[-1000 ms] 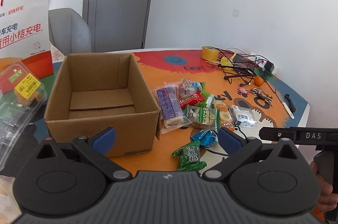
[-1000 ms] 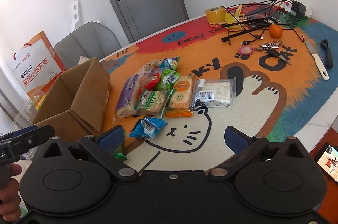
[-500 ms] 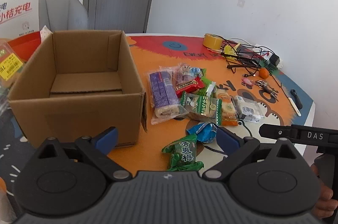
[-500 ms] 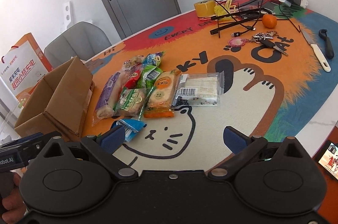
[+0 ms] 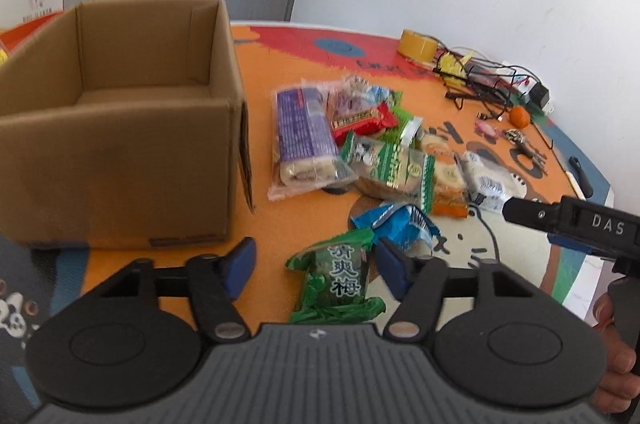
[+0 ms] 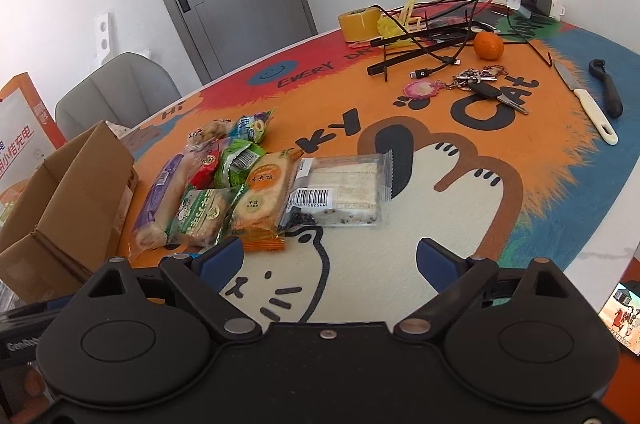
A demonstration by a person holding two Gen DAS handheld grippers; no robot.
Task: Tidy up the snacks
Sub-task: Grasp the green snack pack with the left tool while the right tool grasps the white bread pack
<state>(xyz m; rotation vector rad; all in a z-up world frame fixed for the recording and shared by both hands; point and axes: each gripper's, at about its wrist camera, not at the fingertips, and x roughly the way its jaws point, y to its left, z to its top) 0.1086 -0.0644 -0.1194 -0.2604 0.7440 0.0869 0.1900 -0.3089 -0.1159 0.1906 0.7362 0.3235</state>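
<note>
An open brown cardboard box (image 5: 120, 144) stands at the left of the cat-print mat, and its inside looks bare. A pile of wrapped snacks lies right of it: a purple bread pack (image 5: 304, 132), a green-and-white cake pack (image 5: 392, 164) and a blue packet (image 5: 400, 220). My left gripper (image 5: 316, 268) hovers low over a green plum packet (image 5: 336, 280). Its jaws are closing with the packet between them, the pads not pressing. My right gripper (image 6: 328, 260) is closing slightly over bare mat, just short of a clear white cake pack (image 6: 340, 192) and an orange biscuit pack (image 6: 260, 200).
At the far side lie a yellow tape roll (image 6: 358, 22), tangled black cables (image 6: 440, 36), a mandarin (image 6: 488, 45), keys (image 6: 480, 86), a white-handled knife (image 6: 592, 104) and a black peeler (image 6: 608, 92). A grey chair (image 6: 116, 92) and an orange paper bag (image 6: 20, 144) stand behind the box.
My left gripper has sunk toward the green plum packet and its jaws have narrowed around it. The right gripper has dropped lower and nearer the snack pile.
</note>
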